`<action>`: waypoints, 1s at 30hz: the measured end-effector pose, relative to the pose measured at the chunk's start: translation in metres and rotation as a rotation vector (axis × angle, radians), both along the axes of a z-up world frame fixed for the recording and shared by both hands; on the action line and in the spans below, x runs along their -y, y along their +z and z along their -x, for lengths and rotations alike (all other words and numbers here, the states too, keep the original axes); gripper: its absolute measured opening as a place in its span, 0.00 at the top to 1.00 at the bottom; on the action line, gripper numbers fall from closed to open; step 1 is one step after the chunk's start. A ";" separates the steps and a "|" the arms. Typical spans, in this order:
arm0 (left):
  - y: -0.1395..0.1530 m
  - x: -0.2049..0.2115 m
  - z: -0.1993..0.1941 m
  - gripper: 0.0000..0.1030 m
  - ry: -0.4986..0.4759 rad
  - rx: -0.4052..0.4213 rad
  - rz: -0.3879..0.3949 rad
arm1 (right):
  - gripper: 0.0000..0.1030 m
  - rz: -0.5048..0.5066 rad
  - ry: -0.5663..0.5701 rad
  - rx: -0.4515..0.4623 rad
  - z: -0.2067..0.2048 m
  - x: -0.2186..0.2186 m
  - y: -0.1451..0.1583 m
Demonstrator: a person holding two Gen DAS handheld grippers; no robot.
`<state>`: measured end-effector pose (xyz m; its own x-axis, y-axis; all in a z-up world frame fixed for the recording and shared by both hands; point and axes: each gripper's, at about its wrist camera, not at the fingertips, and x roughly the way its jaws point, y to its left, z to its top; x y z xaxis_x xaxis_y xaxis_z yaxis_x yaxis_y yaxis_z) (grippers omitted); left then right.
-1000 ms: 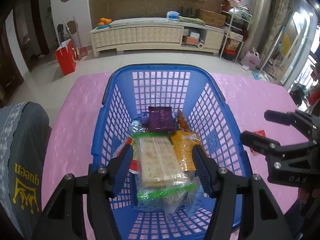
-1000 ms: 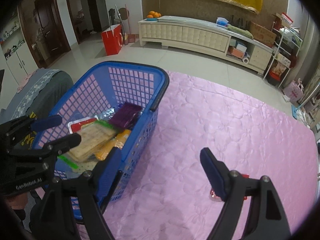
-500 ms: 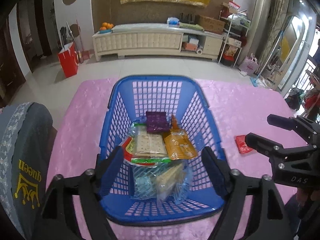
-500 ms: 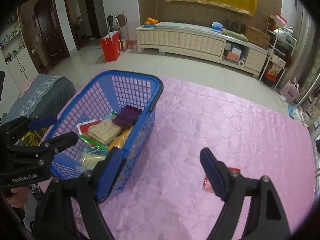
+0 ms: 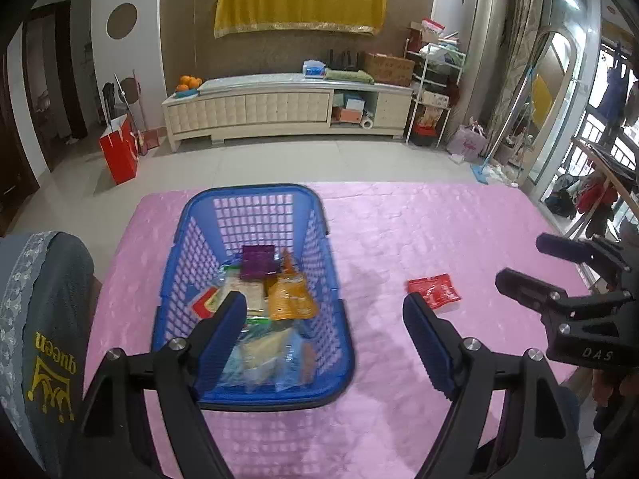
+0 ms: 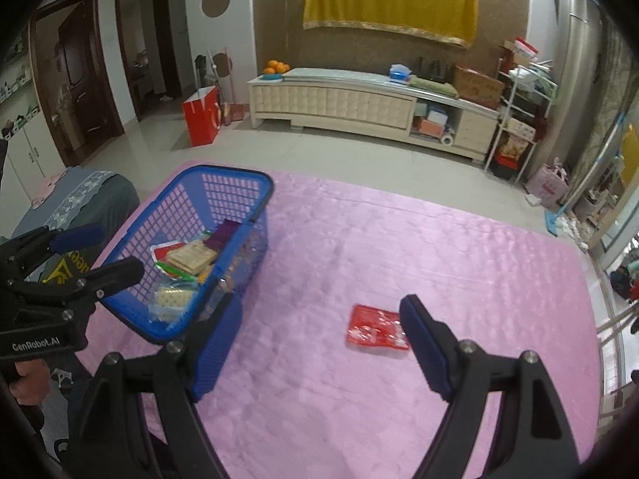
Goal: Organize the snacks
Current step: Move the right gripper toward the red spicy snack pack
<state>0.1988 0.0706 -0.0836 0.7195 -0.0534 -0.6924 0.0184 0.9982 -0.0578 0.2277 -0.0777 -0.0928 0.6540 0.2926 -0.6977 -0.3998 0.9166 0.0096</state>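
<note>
A blue plastic basket (image 5: 335,319) (image 6: 239,203) stands on the pink tablecloth (image 5: 399,231) (image 6: 399,247) and holds several snack packets, among them a cracker pack (image 6: 191,258), a purple pack (image 5: 258,260) and an orange pack (image 5: 290,299). A red snack packet (image 5: 434,293) (image 6: 377,327) lies alone on the cloth to the right of the basket. My left gripper (image 5: 324,337) hangs open above the basket's near end, nothing between its fingers. My right gripper (image 6: 319,343) is open and empty, raised over the cloth just left of the red packet.
A grey chair back with a yellow crown print (image 5: 44,339) stands at the table's left edge. Beyond the table are a tiled floor, a cream sideboard (image 5: 279,109), a red paper bag (image 5: 119,151) and a shelf rack (image 6: 519,119).
The left gripper let go of the cracker pack, which now lies in the basket, and its jaws widened. Both grippers pulled back and rose, so basket and red packet look smaller.
</note>
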 end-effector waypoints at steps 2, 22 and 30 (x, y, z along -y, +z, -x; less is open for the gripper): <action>0.000 0.011 -0.001 0.24 -0.014 -0.005 0.011 | 0.18 0.004 -0.013 0.001 0.004 0.012 -0.001; -0.038 0.089 -0.026 0.24 -0.079 -0.086 -0.041 | 0.18 -0.022 -0.084 -0.127 -0.024 0.078 -0.055; -0.056 0.094 -0.055 0.24 -0.074 -0.110 -0.089 | 0.17 -0.037 -0.089 -0.203 -0.057 0.079 -0.086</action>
